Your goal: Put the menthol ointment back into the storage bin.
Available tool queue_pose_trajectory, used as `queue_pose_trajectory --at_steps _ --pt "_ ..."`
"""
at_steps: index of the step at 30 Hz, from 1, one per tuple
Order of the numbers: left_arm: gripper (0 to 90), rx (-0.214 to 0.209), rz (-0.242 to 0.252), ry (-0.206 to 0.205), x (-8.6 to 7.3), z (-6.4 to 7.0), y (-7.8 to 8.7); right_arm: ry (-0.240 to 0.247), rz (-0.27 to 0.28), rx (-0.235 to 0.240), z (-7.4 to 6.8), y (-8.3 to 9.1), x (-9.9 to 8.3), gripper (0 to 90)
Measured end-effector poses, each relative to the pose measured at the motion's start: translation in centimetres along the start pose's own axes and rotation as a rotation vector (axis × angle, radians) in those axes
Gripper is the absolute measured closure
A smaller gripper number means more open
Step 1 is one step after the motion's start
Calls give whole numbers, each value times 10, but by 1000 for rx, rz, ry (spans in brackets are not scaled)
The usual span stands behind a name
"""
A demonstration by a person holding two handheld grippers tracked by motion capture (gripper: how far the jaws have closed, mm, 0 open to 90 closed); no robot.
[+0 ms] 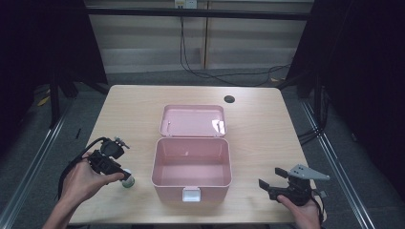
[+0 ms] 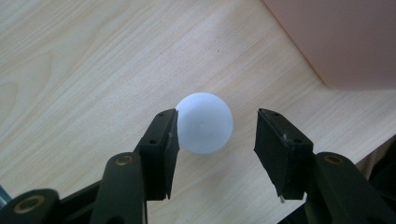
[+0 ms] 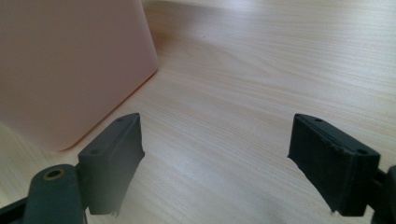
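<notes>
An open pink box [image 1: 156, 164] stands mid-table, its lid [image 1: 193, 120] laid back behind it and its inside bare. Left of the box sits a small white round thing [image 1: 128, 181] with green at its base. In the left gripper view it looks like a white ball [image 2: 205, 122]. My left gripper [image 1: 123, 174] is open with its jaws on either side of the ball [image 2: 217, 117]. The ball lies against the left jaw, with a gap to the right one. My right gripper [image 1: 271, 178] hovers open to the right of the box, nothing between its jaws [image 3: 217, 140].
The pink box wall shows at the top right of the left gripper view [image 2: 336, 42] and at the left of the right gripper view [image 3: 70, 60]. A dark round hole [image 1: 229, 99] is in the wooden table [image 1: 267, 129] behind the lid. Cables trail on the floor beyond.
</notes>
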State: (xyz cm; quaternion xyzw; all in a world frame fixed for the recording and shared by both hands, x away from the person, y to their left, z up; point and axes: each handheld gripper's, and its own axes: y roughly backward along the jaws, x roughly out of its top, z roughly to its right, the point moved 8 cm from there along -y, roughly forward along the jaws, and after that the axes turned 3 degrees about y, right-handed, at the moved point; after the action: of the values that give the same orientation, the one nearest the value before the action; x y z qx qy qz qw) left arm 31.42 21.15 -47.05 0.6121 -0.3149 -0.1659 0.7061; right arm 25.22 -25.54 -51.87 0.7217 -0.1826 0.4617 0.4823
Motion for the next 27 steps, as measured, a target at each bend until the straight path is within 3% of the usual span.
queue_pose_trajectory --at_steps 7,27 --pt "492 -3 -88 -20 -3 -3 -8 3 -8 6 -1 -1 -1 172" --pt "480 4 -119 -31 2 -7 -21 -1 -19 15 -2 -3 -2 172"
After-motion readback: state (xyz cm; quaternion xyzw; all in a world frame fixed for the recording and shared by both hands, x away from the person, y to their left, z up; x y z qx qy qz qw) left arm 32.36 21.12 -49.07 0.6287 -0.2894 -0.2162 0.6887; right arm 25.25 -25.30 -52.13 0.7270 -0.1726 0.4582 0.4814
